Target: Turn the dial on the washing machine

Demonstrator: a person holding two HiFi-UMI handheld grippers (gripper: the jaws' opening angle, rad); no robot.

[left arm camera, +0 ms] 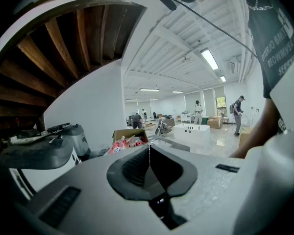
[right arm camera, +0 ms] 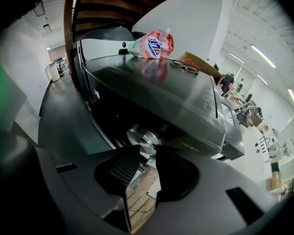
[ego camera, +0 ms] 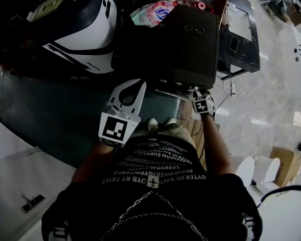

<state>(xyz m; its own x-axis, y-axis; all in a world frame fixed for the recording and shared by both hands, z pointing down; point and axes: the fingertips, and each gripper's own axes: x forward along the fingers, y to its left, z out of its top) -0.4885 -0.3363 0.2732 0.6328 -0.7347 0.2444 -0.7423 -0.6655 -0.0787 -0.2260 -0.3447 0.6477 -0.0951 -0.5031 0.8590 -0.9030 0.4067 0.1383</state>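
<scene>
Your right gripper (right arm camera: 147,151) has its fingers apart and empty, with the dial (right arm camera: 143,137) just past their tips on the washing machine (right arm camera: 186,102). The dial looks rigid, smooth and probably slippery, so pinch its rim squarely. Your left gripper's (left arm camera: 148,153) fingers are together.

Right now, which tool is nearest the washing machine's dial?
The right tool, open just short of the silver dial; the left tool, shut, points elsewhere.

Pink pouch (ego camera: 153,13), eyeglasses (ego camera: 194,29), cardboard box (ego camera: 285,162) on floor
</scene>
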